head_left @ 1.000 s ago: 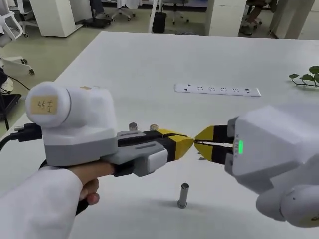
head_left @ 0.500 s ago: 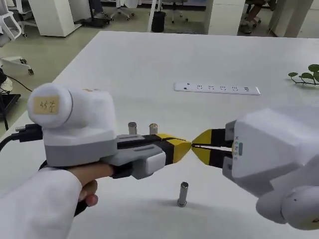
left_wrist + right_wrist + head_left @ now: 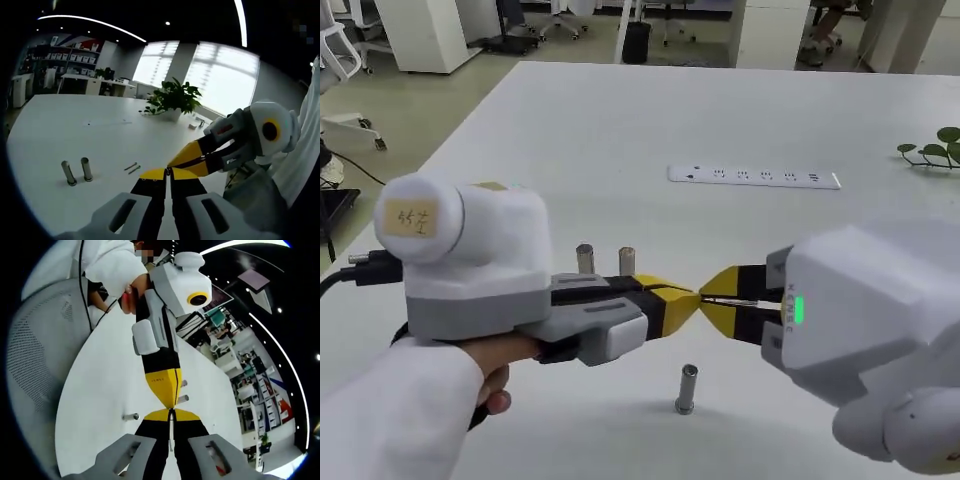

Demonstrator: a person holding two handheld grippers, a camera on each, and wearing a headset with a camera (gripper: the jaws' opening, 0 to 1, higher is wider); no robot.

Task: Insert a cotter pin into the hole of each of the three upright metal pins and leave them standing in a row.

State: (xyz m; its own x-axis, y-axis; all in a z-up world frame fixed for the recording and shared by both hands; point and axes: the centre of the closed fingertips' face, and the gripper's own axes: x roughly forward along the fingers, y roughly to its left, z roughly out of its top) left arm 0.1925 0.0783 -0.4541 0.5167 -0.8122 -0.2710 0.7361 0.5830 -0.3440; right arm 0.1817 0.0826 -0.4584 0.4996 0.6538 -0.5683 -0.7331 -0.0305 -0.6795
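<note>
We see the left gripper (image 3: 688, 297) and the right gripper (image 3: 713, 300) held nose to nose above the white counter (image 3: 620, 130), with their yellow tips touching. The left jaws are closed, tip against tip, and we cannot tell whether they pinch anything. The right jaws are closed on a cotter pin (image 3: 170, 435), a thin pale rod that lies lengthwise between them and points toward the left gripper.

Two upright metal pins (image 3: 585, 258) stand side by side, just apart, on the counter beyond the left gripper's jaws. A third metal pin (image 3: 688, 388) stands upright on its own, nearer to us and below the meeting tips.

In the left gripper view, two loose cotter pins (image 3: 132, 167) lie flat on the counter near the pair of standing pins. A white power strip (image 3: 755, 178) lies farther back on the counter. A potted plant (image 3: 172, 97) sits at the counter's far side in the left gripper view.
</note>
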